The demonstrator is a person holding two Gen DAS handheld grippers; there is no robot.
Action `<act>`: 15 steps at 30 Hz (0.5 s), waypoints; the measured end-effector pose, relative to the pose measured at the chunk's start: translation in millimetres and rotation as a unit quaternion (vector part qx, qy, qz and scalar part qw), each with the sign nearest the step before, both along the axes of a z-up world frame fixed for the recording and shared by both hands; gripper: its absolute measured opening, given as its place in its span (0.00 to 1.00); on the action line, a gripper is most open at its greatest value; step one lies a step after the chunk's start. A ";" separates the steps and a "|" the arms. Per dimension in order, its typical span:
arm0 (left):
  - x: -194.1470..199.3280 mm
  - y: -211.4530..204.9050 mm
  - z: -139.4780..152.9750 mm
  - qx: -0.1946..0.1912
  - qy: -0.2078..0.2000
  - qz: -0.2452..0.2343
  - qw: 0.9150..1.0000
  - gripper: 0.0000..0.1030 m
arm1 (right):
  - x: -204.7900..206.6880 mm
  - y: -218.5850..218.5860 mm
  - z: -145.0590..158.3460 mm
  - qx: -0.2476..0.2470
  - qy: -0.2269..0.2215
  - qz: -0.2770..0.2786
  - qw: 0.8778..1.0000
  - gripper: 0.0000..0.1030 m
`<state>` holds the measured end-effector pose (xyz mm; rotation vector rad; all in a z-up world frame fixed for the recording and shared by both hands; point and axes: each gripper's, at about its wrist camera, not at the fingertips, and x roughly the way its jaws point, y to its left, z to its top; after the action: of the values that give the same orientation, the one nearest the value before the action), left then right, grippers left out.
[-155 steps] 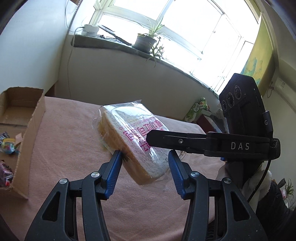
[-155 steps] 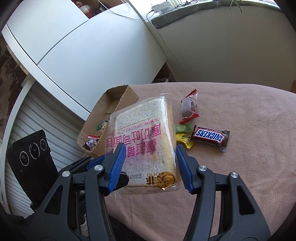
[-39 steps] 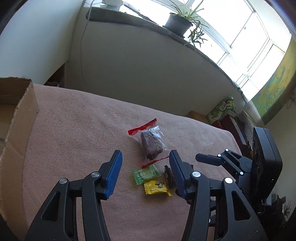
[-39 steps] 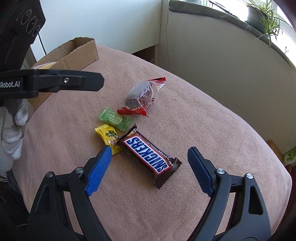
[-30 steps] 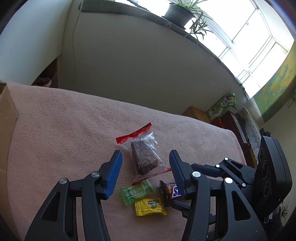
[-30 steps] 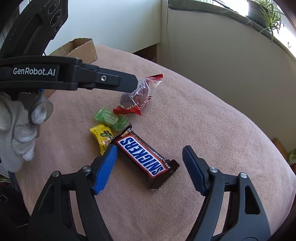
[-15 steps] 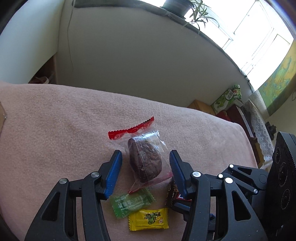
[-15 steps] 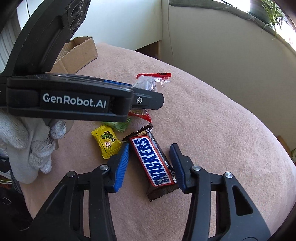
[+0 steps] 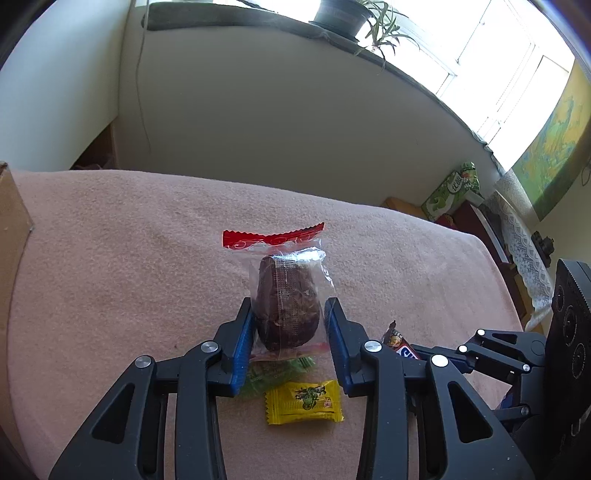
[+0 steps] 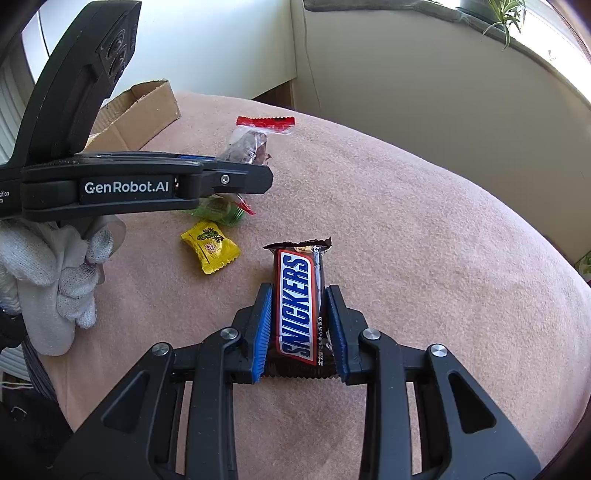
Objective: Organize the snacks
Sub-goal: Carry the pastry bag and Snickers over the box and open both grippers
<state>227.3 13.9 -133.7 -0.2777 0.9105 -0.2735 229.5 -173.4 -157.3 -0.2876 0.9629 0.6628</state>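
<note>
A clear packet with a red top edge and a brown cake [image 9: 286, 302] lies on the pink cloth. My left gripper [image 9: 289, 306] is closing its jaws, and the blue pads touch the packet's two sides. The left gripper also shows from the side in the right wrist view, over the packet [image 10: 245, 142]. A Snickers bar [image 10: 299, 299] lies lengthwise between the pads of my right gripper [image 10: 299, 290], whose jaws are closing and pressing its wrapper. A green candy [image 9: 273, 369] and a yellow candy [image 9: 303, 400] lie just behind the packet.
An open cardboard box [image 10: 140, 110] stands at the far left edge of the pink cloth-covered table [image 9: 110, 258]. A white-gloved hand [image 10: 55, 266] holds the left gripper. A wall and a windowsill with a potted plant [image 9: 343, 18] lie beyond the table.
Both grippers' jaws have narrowed. The left one came forward around the cake packet. The Snickers bar turned from slanted to lengthwise between the right pads.
</note>
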 end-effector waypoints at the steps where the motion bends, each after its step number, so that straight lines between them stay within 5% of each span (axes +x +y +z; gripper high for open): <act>1: -3.6 3.4 2.5 -0.003 -0.004 0.003 1.000 0.35 | -1.2 -1.3 1.6 0.004 -0.001 -0.003 1.000 0.29; 15: -65.4 36.1 63.0 0.015 -0.094 0.031 0.995 0.35 | -41.9 6.9 50.7 0.056 -0.038 -0.013 0.998 0.29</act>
<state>161.9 50.1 -70.7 -0.2483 0.7182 -0.2251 187.6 -166.5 -106.6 -0.1997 0.8521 0.6743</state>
